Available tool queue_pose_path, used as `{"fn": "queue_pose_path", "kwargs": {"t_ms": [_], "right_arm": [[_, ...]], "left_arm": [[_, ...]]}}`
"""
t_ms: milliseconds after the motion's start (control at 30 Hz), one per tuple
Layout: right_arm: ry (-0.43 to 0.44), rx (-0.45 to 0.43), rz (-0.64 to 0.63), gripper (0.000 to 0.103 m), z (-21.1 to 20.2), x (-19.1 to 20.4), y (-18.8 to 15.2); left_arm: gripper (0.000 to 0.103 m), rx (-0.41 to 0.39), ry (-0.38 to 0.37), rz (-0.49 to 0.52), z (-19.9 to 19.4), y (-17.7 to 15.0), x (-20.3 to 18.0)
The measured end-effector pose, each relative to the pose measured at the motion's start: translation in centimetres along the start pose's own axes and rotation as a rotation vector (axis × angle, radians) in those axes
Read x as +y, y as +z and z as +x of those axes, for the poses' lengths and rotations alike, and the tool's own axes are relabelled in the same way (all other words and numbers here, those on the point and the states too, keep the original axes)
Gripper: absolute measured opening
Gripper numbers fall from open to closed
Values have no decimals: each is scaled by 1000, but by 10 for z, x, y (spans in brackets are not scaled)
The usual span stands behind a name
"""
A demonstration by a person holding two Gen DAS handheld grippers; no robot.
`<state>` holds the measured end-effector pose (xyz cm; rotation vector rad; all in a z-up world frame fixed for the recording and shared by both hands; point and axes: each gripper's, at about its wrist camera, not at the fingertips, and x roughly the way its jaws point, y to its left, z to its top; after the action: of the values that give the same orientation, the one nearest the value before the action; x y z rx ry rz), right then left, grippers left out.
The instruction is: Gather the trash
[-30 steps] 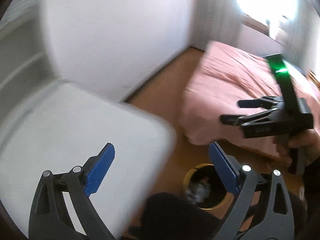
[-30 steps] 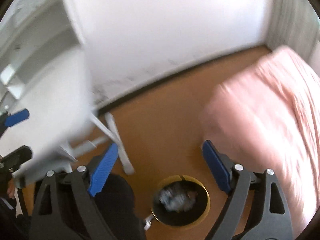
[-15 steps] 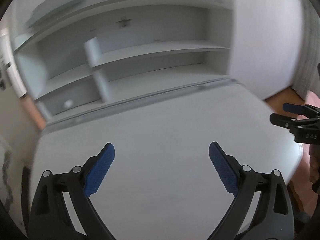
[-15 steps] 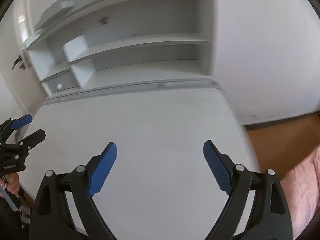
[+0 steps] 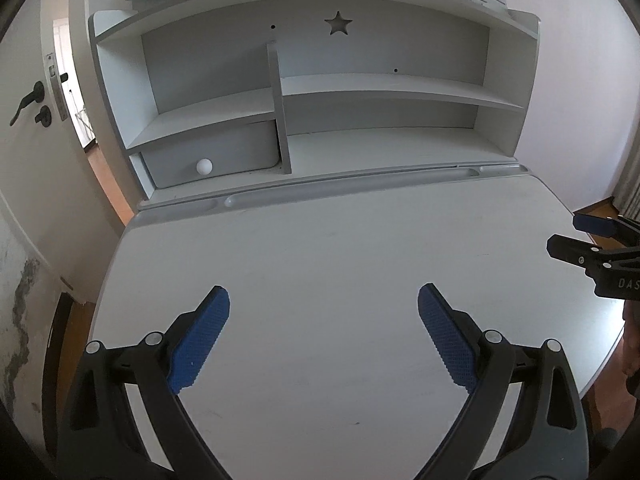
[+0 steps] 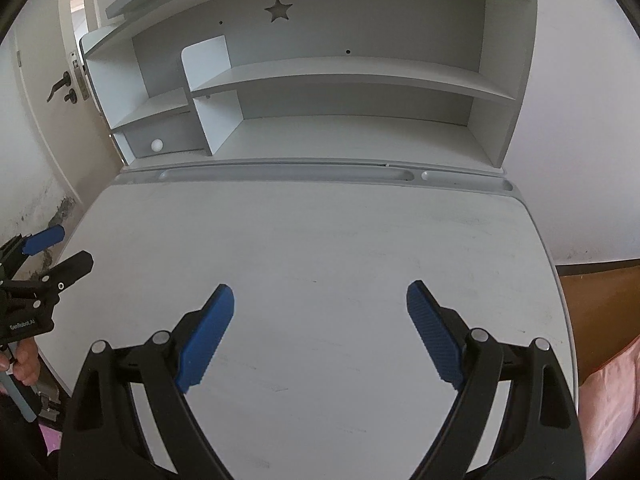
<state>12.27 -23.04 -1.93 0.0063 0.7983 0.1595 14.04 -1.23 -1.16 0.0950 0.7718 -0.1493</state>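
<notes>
So both grippers hang over the white desk top (image 5: 320, 264), holding nothing. Left gripper (image 5: 323, 334): jaws wide apart, bare desk between the blue pads (image 5: 200, 344). Right gripper (image 6: 320, 330): same, jaws spread, only desk between them. No trash shows in either view, so can't tell where it is. Ahead of the jaws: pen groove (image 6: 288, 172), then grey shelf unit (image 5: 312, 92) w/ star cutout (image 5: 338, 23); drawer w/ white knob (image 5: 204, 166) ahead-left. Door (image 5: 36, 128) far left; pink bedding (image 6: 608, 392) right of the right jaws.
</notes>
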Motion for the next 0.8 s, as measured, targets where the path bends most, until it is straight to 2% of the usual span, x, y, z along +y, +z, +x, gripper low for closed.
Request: {"fn": "queue_pose_path", "kwargs": {"t_ms": [800], "right_arm": [[-17, 6, -11, 85, -2, 2, -2]], "left_arm": [[92, 0, -21, -8, 3, -2, -4]]}}
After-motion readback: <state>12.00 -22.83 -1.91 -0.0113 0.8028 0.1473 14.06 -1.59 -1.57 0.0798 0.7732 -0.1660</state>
